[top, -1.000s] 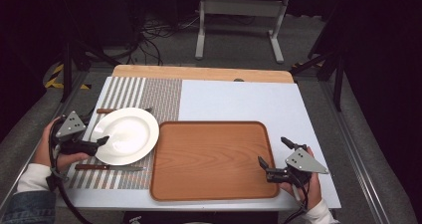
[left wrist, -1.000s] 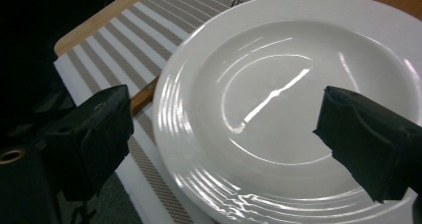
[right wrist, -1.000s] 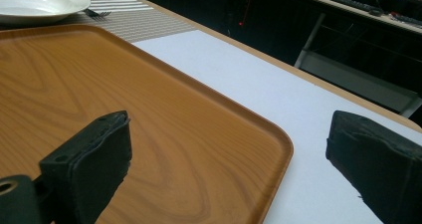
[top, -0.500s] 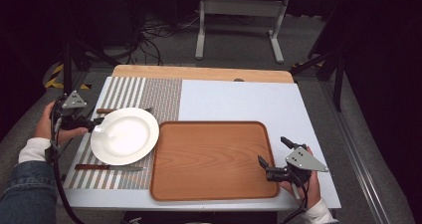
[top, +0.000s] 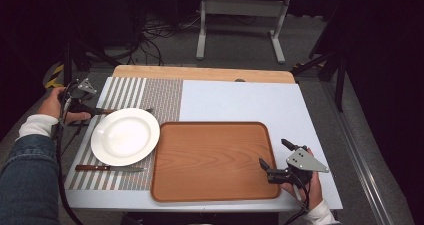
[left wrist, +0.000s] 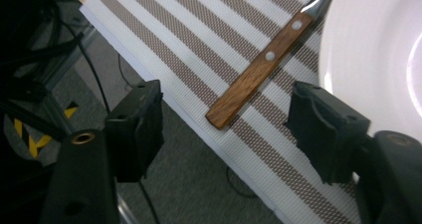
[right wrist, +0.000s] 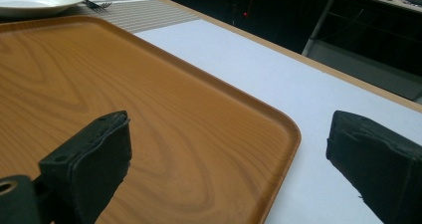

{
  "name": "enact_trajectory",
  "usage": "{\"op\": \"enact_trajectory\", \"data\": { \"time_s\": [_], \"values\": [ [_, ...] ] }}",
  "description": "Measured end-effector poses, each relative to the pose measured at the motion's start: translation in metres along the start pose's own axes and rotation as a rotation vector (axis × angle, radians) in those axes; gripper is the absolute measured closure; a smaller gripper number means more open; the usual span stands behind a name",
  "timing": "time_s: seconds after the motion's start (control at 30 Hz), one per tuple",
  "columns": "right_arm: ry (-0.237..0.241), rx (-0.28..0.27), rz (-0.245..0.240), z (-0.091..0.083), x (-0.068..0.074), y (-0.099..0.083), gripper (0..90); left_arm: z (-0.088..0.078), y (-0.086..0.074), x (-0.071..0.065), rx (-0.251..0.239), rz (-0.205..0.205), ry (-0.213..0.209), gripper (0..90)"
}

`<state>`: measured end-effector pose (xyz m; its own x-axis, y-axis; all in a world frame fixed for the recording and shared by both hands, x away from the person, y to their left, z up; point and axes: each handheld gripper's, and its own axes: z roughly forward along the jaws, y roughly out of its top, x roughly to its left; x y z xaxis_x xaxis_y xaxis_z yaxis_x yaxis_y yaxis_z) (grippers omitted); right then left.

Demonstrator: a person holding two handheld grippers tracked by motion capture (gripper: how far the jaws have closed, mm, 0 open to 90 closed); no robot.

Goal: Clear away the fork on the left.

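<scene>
A fork with a riveted wooden handle (left wrist: 259,67) lies on the striped placemat (top: 160,97), just behind the white plate (top: 125,136). Its tines (right wrist: 97,5) poke out past the plate rim. My left gripper (top: 91,110) is at the mat's left edge and points along the fork. Its jaws have just been closing; they stand apart on either side of the handle's end without pressing on it (left wrist: 226,129). My right gripper (top: 274,153) hovers open over the near right corner of the wooden tray (top: 212,160), nothing between its jaws (right wrist: 229,154).
A wooden-handled knife (top: 110,168) lies on the mat in front of the plate. Off the left table edge, cables and yellow-black floor tape (left wrist: 30,129) show below. A white sheet (top: 240,102) covers the table behind and to the right of the tray.
My left hand has moved from the plate's near left side back to the fork handle behind the plate, and its jaws have narrowed. The right hand has stayed in place.
</scene>
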<state>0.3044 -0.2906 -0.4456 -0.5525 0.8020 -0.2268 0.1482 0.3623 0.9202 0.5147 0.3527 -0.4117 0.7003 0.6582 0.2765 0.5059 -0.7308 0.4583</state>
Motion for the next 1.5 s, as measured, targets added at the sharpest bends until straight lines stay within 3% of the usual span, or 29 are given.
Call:
{"op": "enact_trajectory", "data": {
  "time_s": [0.03,0.07,0.1,0.13,0.2,0.3,0.37,0.5,0.6,0.67,0.73,0.8,0.93,1.03,1.2,1.43,1.5],
  "values": [
    [0.001,0.003,0.001,0.0,0.0,0.0,5.0,0.005,0.005,0.002,0.05,0.037,0.008,34.4],
    [0.002,0.005,0.002,0.0,0.0,-0.001,5.0,0.008,0.008,0.003,0.075,0.048,-0.009,36.8],
    [0.002,0.008,0.001,0.0,0.0,-0.001,5.0,0.008,0.008,0.003,0.075,0.048,-0.009,38.6],
    [0.003,0.01,0.0,0.0,-0.001,-0.001,5.0,0.013,0.012,0.005,0.109,0.068,0.002,39.1],
    [0.003,0.014,0.005,0.0,-0.001,-0.002,5.0,0.018,0.014,0.005,0.142,0.081,-0.025,42.9],
    [0.006,0.025,0.004,0.001,-0.001,-0.003,5.0,0.027,0.018,0.007,0.227,0.143,-0.012,44.8],
    [0.008,0.029,0.006,0.001,-0.001,-0.003,5.0,0.031,0.018,0.007,0.266,0.164,-0.038,44.1],
    [0.014,0.035,0.004,0.001,0.0,-0.003,5.0,0.038,0.023,0.006,0.315,0.233,-0.06,42.9],
    [0.014,0.042,0.008,0.002,0.0,-0.004,5.0,0.04,0.026,0.005,0.323,0.254,-0.065,44.2],
    [0.014,0.048,0.009,0.002,0.0,-0.005,5.0,0.045,0.031,0.005,0.359,0.281,-0.097,45.2],
    [0.014,0.051,0.008,0.003,0.0,-0.005,5.0,0.045,0.035,0.006,0.34,0.286,-0.096,45.7],
    [0.014,0.054,0.009,0.003,0.0,-0.005,5.0,0.046,0.04,0.006,0.316,0.298,-0.121,47.9],
    [0.012,0.066,0.008,0.004,0.0,-0.006,5.0,0.052,0.044,0.002,0.361,0.334,-0.127,48.2],
    [0.013,0.07,0.009,0.003,0.0,-0.007,5.0,0.054,0.045,0.002,0.328,0.327,-0.127,48.0],
    [0.017,0.08,0.012,0.004,-0.001,-0.009,5.0,0.056,0.048,0.001,0.322,0.327,-0.133,49.6],
    [0.03,0.099,0.003,0.006,0.0,-0.01,5.2,0.055,0.046,0.0,0.314,0.295,-0.198,71.0],
    [0.03,0.1,0.002,0.007,0.0,-0.01,5.2,0.055,0.045,0.0,0.313,0.283,-0.2,74.7]
  ]
}}
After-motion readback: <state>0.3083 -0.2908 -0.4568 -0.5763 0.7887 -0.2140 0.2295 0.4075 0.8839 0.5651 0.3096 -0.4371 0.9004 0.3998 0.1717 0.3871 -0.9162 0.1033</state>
